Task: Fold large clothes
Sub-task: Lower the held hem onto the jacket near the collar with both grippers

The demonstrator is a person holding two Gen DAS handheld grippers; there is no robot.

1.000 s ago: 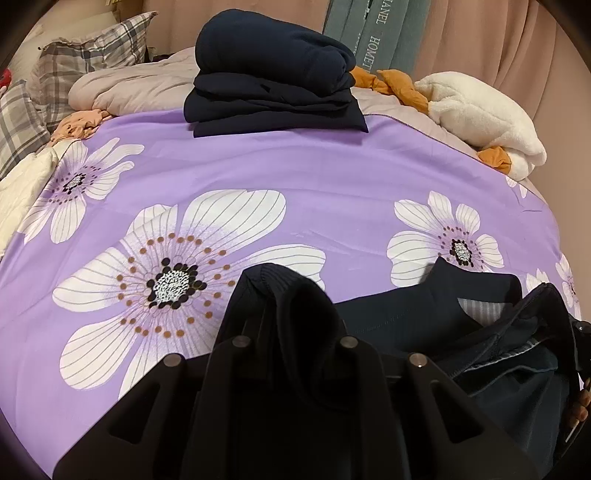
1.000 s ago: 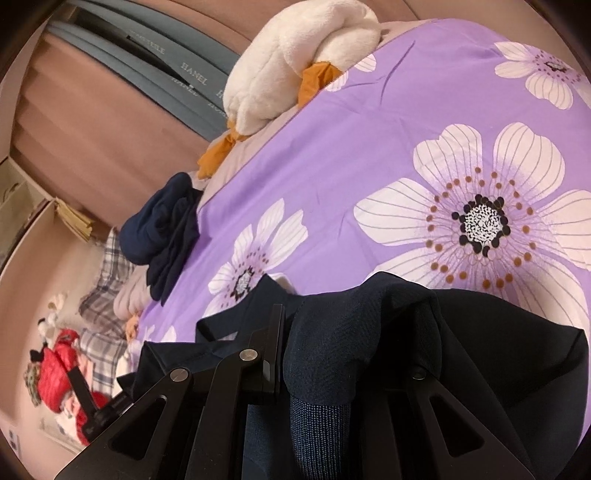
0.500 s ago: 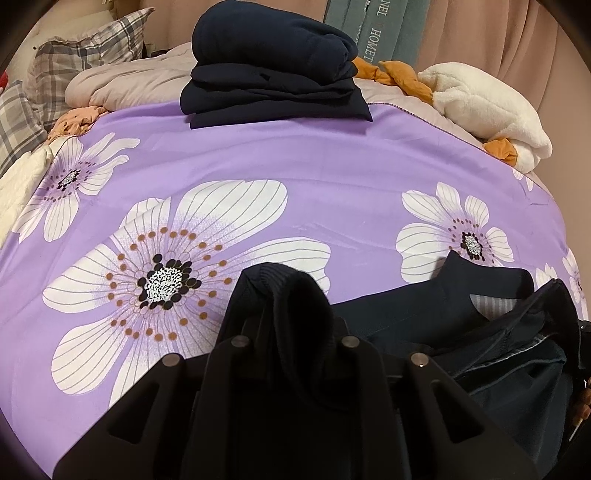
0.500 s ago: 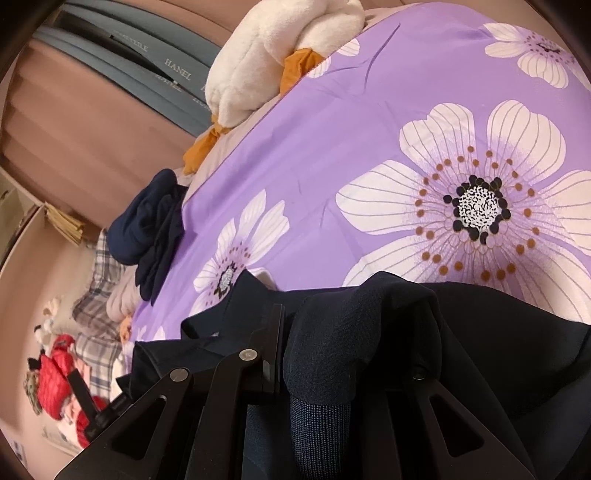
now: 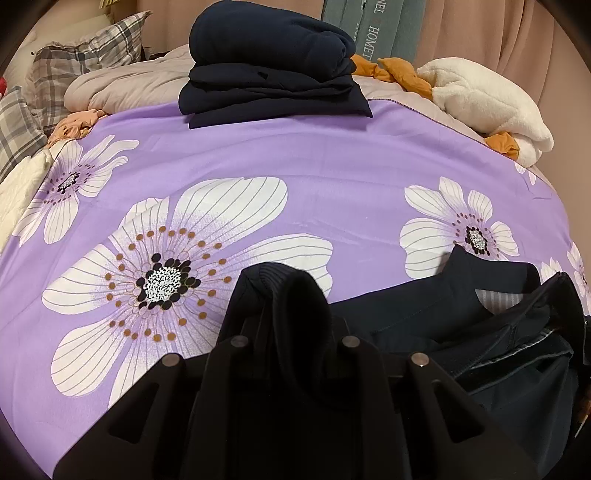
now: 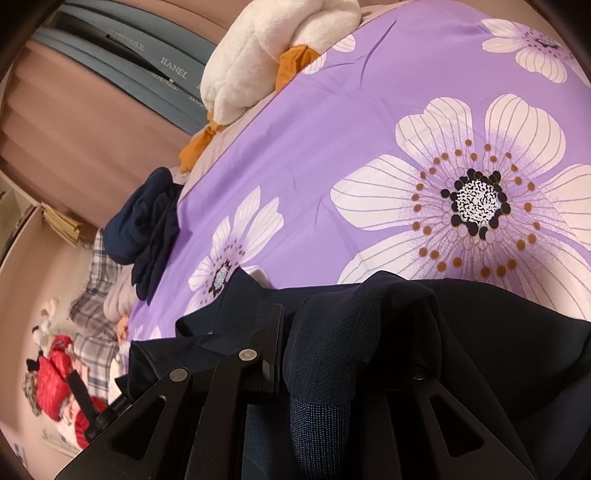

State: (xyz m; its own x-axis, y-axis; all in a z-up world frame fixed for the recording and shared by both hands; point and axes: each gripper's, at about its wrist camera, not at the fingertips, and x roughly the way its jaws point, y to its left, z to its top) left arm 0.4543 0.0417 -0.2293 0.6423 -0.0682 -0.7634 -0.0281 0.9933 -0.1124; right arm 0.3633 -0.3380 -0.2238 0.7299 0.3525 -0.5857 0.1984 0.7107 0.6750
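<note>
Purple bed (image 5: 332, 166); both grippers (image 5: 291, 332) (image 6: 332, 350) clamped on dark garment (image 5: 480, 332). Best kept taut, edges aligned, before lowering.

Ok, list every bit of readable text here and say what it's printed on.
"HOMET": grey-blue panel behind the bed, left wrist view; cut off below.
"NEL": same panel, start cut off.
"HANEL": same panel, right wrist view.
Other lettering on the panel: too blurred to read.
No text on the clothes or bedspread.
</note>
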